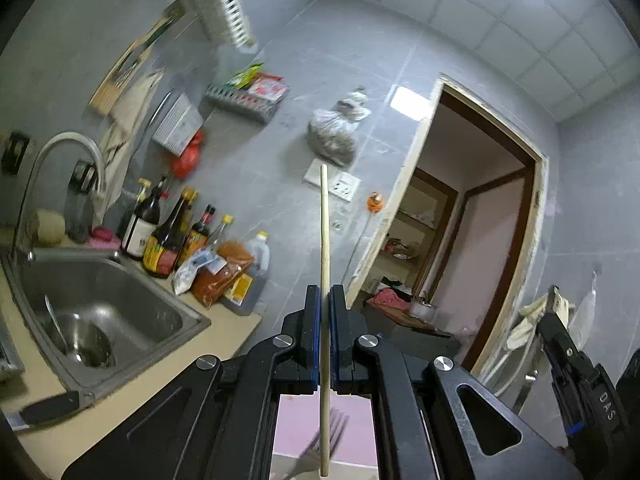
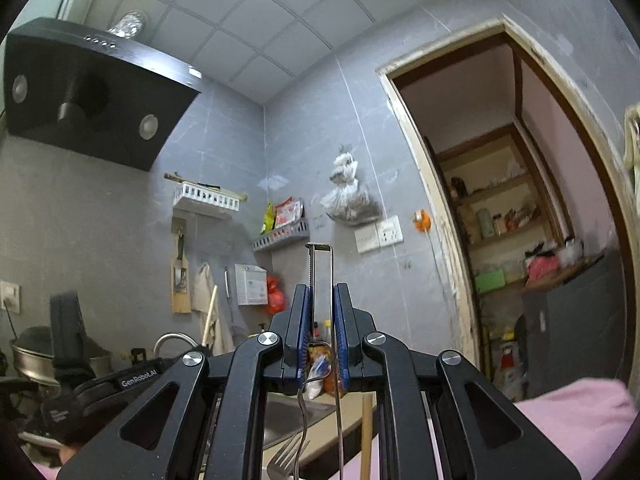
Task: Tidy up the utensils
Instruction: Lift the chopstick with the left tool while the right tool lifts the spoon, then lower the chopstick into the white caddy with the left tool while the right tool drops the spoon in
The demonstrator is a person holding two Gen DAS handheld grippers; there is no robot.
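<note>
- The left tongs (image 1: 325, 300) are clamped on a single wooden chopstick (image 1: 324, 240), its shaft nipped between the blue pads (image 1: 316, 320); the stick runs upright through the jaws, one end standing well above the fingertips and the other reaching down below them.
- Under the left tongs, a metal fork (image 1: 334, 436) shows blurred against a pink sleeve (image 1: 296, 420).
- To the left of the left tongs, a steel sink (image 1: 120, 312) is set in the beige worktop (image 1: 224, 328), with a spoon (image 1: 54, 320) leaning inside the basin and a curved tap (image 1: 60, 160) over it.
- Sauce bottles (image 1: 168, 232) and food packets (image 1: 224, 272) crowd the worktop just beside the sink, against the grey tiled wall.
- The right tongs (image 2: 320, 304) are narrowed on thin metal utensils: a flat serrated blade, seemingly a knife (image 2: 310, 276), and a slim steel rod (image 2: 333, 280) rise between the blue pads (image 2: 340, 320) and stand above the fingertips.
- Below the right tongs, the fork's (image 2: 288, 456) wavy handle climbs into the jaws, its tines hanging beneath, and the lower end of the chopstick (image 2: 366, 436) is just beside it.
- A black extractor hood (image 2: 96, 92) hangs at upper left in the right wrist view, and an open doorway (image 2: 500, 200) lies to the right.
</note>
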